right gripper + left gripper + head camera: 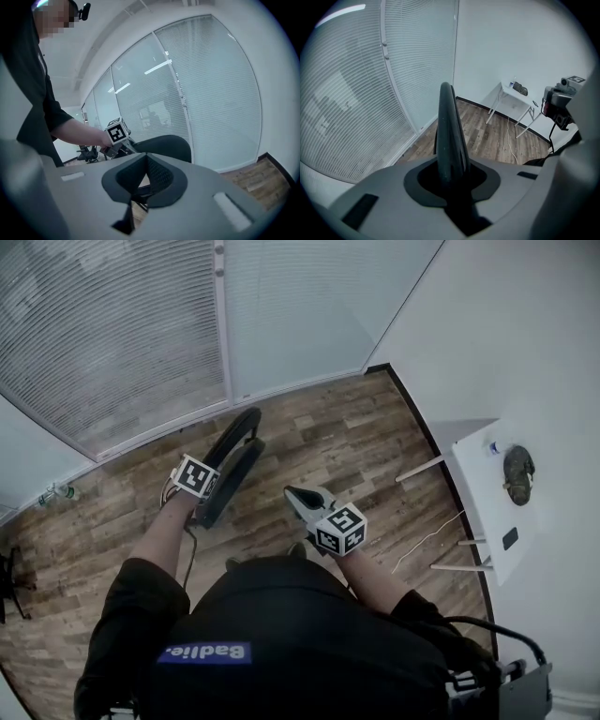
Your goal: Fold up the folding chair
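The black folding chair [231,463] stands folded flat and thin on the wooden floor, seen edge-on in the head view. My left gripper [214,487] is shut on its upper edge. In the left gripper view the chair's dark panel [450,131] rises from between the jaws of the left gripper [451,180]. My right gripper [293,492] hangs in the air to the right of the chair, apart from it, shut with nothing in it. In the right gripper view the right gripper [146,158] has its jaws together, and beyond it are the chair [166,143] and the left gripper [123,147].
A white table [489,521] stands against the right wall with a dark object [517,474] on it, and a white cable [427,540] trails on the floor below. Glass walls with blinds [141,324] run behind the chair. An office chair base [9,582] sits at far left.
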Demonstrator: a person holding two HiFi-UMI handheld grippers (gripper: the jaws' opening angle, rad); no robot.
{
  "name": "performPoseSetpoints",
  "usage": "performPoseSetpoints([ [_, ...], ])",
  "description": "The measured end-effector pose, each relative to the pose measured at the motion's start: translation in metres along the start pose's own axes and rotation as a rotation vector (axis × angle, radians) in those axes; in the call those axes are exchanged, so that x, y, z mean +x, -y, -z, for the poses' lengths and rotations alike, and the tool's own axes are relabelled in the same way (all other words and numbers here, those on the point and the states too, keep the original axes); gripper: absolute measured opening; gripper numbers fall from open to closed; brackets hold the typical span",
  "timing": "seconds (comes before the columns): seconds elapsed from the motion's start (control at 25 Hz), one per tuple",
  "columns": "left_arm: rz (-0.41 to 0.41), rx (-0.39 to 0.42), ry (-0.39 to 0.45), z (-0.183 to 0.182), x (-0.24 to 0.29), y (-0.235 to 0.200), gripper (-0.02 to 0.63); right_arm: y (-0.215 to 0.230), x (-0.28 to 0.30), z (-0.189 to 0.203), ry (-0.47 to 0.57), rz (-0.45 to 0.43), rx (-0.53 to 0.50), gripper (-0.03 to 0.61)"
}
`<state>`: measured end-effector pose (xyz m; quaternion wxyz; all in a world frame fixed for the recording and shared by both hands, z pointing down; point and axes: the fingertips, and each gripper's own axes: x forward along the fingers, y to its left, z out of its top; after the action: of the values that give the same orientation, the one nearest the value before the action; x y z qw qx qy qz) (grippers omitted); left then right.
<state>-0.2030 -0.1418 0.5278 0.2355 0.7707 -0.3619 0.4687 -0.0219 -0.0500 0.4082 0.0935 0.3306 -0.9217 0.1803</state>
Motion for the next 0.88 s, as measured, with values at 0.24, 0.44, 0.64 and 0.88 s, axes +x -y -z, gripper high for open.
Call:
performPoseSetpoints([
  [0.24,-0.008,0.004,-0.005,-0.001,0.0,0.005,0.074,-0.008,-0.006,-0.016,0.037,-0.017,-0.041,0.002],
  [0.44,-0.011,0.003,-0.005,0.001,0.0,0.005,0.074,-0.013,-0.007,-0.023,0.068,-0.005,-0.073,0.001],
  [0.64,-0.01,0.001,-0.002,0.003,0.0,0.003,0.074,-0.018,-0.004,-0.022,0.076,0.0,-0.083,0.002],
  [0.88,-0.019,0.005,0.0,0.001,-0.001,0.002,0.074,-0.021,-0.006,-0.02,0.081,0.002,-0.08,0.002],
])
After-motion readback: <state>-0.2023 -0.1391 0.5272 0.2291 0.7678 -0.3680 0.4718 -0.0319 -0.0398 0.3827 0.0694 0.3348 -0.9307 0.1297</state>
